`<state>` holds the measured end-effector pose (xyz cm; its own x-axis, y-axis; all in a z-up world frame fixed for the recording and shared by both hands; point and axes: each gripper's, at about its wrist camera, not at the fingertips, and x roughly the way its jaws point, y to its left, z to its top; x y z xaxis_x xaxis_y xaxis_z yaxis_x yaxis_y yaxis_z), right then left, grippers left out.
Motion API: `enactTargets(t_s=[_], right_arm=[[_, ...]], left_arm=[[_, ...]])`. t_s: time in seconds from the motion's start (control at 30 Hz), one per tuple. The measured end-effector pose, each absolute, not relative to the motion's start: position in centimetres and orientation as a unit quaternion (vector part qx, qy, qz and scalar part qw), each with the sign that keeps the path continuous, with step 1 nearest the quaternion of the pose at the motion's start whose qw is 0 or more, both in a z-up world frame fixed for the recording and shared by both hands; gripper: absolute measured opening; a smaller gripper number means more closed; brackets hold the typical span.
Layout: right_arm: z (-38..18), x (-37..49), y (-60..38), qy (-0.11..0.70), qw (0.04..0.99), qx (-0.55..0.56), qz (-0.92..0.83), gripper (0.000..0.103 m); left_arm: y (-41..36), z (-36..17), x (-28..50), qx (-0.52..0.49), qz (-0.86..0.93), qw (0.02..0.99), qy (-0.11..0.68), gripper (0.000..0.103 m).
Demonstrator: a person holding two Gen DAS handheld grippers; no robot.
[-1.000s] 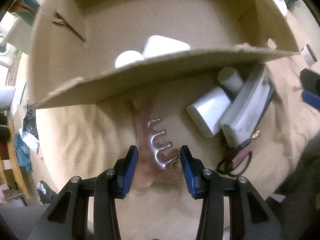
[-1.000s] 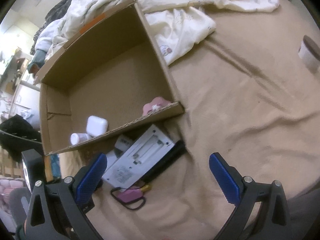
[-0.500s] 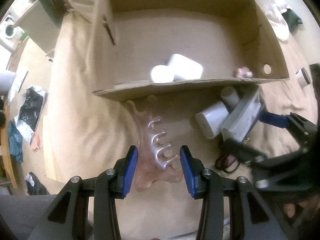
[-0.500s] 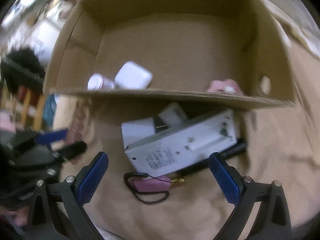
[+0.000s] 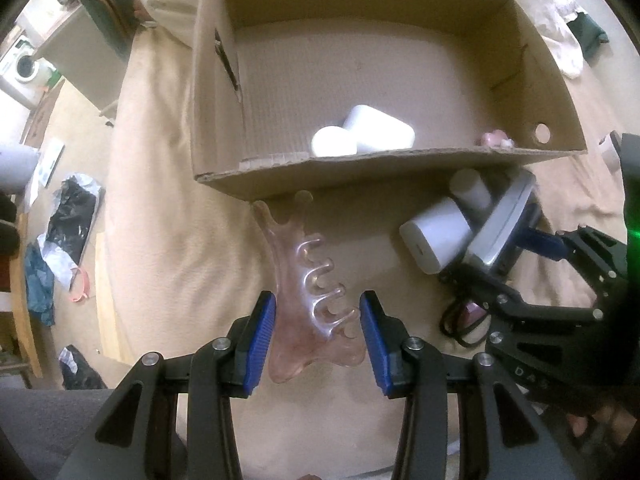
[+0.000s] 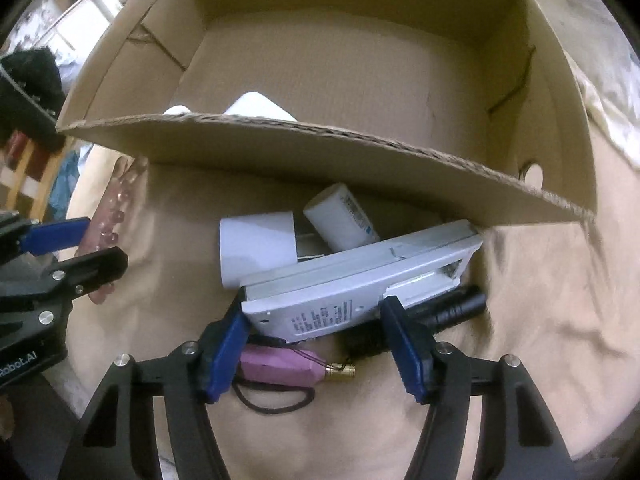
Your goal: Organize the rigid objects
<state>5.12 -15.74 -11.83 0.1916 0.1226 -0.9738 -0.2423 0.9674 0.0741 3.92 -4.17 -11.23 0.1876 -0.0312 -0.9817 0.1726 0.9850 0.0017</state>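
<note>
A cardboard box [image 5: 400,168] stands on the beige bed and holds two white items [image 5: 360,136] and a small pink thing [image 5: 496,138]. My left gripper [image 5: 318,330] is shut on a clear pink toothed tool [image 5: 308,280], held just before the box's near wall. My right gripper [image 6: 314,344] has closed around the near end of a flat grey-white device [image 6: 352,284] lying outside the box. Beside it lie a white block [image 6: 256,244], a white bottle [image 6: 340,218], a black tube [image 6: 456,308] and a pink item with a black cord [image 6: 280,364].
The box's near wall [image 6: 320,152] overhangs the pile of items. White bedding [image 5: 560,40] lies behind the box. The floor to the left holds clutter [image 5: 72,208]. Each gripper shows in the other's view: the right one [image 5: 560,300], the left one [image 6: 48,264].
My right gripper has swung in low to the pile and narrowed its jaws onto the grey-white device. My left gripper has kept hold of the pink tool and pulled back from the box.
</note>
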Motion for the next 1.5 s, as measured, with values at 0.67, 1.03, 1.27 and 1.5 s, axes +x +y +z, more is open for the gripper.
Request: enactTargets(t_s=[0.67,1.03,1.27,1.5], right_arm=[[-6.3,2.8,-24.2,0.585,0.79,0.157,0.093,0.039],[-12.3,5.8,-26.4,0.602,0.699,0.38,0.072,0.064],[-14.1,5.0,-26.5,0.619,0.679,0.392,0.053,0.063],[-14.9,7.4,-24.5,0.635,0.692,0.342,0.023,0.086]], left_arm=[[-3.2,-7.6,0.4,0.047,-0.067,0.799,0.596,0.04],[-3.5,-8.5,0.9,0.042,-0.076,0.796,0.599,0.04],[-3.1,-8.8,1.2,0.029,-0.079,0.792,0.605,0.04],[-3.4,-9.3,1.4,0.035,-0.08,0.79,0.607,0.04]])
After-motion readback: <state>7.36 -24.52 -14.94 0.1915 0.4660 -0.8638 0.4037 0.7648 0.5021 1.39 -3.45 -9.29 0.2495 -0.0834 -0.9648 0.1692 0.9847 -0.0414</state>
